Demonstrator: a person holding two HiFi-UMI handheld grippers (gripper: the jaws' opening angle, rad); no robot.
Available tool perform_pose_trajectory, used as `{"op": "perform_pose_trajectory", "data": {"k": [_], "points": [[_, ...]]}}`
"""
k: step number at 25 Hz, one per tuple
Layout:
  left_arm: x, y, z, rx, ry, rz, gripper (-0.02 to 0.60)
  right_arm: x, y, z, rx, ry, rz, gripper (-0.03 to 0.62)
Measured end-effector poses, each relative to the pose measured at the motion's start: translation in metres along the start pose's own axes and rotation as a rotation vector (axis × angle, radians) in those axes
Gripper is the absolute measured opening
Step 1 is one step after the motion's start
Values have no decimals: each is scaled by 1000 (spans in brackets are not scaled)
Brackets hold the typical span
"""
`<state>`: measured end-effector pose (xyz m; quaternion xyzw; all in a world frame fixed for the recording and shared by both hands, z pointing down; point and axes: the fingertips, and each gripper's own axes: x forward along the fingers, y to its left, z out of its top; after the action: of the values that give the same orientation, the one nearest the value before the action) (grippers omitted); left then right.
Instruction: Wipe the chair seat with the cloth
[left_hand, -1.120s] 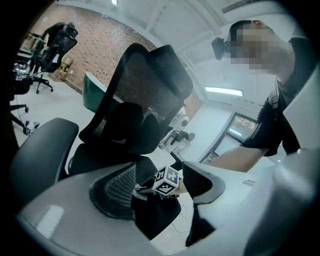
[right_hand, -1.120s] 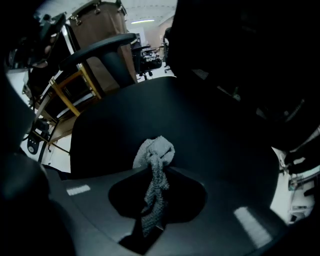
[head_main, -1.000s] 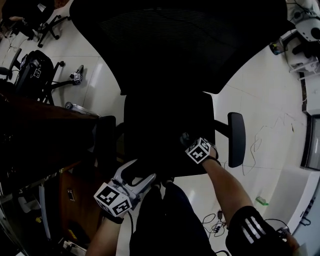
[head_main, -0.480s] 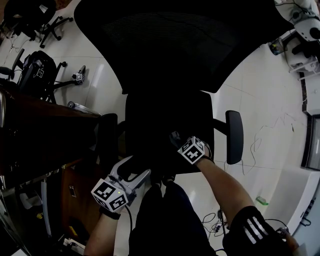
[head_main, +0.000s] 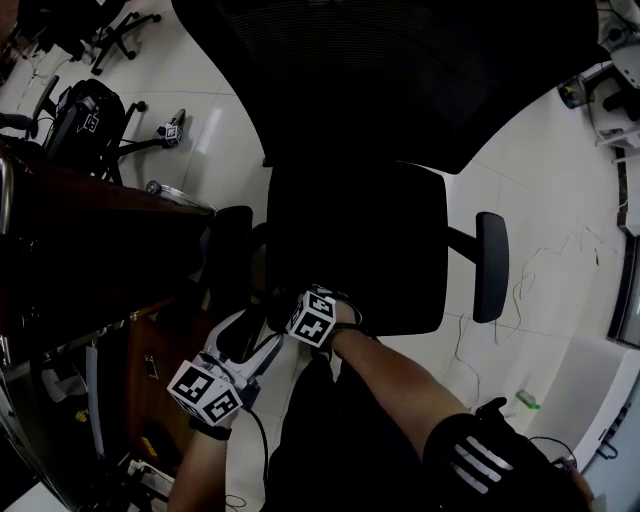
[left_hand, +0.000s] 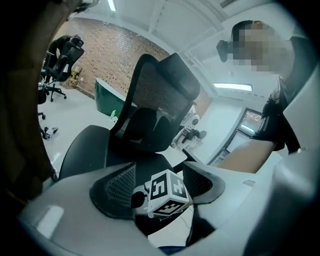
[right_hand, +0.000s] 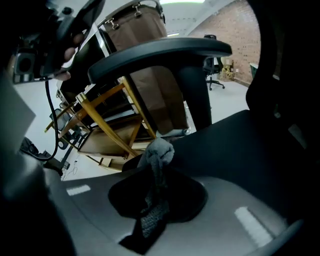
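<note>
The black office chair's seat (head_main: 360, 245) lies below me, its mesh back (head_main: 400, 70) beyond it. My right gripper (head_main: 296, 304), topped by its marker cube, is at the seat's front left edge. It is shut on a grey knitted cloth (right_hand: 156, 159), whose bunched end sticks out past the jaws and rests on the dark seat (right_hand: 240, 145). The left armrest (right_hand: 160, 52) arches just ahead of the cloth. My left gripper (head_main: 243, 338) hovers off the seat's front left corner. Its jaws stand open and hold nothing (left_hand: 160, 176). Between them shows the right gripper's marker cube (left_hand: 167, 194).
A dark wooden desk (head_main: 90, 250) stands close on the left, by the left armrest (head_main: 228, 255). The right armrest (head_main: 490, 265) juts out over the white tile floor (head_main: 540, 200). Other chairs and a bag (head_main: 85, 125) sit at the far left. Cables trail on the floor at the right.
My right gripper has slid left along the seat's front edge with the cloth, from the right side to the left corner. The left gripper has barely moved.
</note>
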<state>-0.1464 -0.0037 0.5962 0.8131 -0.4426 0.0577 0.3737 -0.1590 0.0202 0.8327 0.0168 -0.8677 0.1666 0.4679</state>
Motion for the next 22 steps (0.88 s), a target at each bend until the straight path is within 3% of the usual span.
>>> {"op": "perform_pose_trajectory", "data": {"k": [5, 9, 16, 22], "points": [[4, 1, -15, -28, 18, -2, 318, 12, 8, -44, 7, 65, 16, 51], [18, -12, -20, -43, 37, -32, 318, -11, -1, -92, 60, 105, -11, 51], [59, -52, -33, -27, 78, -140, 318, -85, -44, -206, 198, 186, -146, 51], [89, -84, -36, -17, 120, -198, 318, -149, -68, -272, 284, 225, -264, 51]]}}
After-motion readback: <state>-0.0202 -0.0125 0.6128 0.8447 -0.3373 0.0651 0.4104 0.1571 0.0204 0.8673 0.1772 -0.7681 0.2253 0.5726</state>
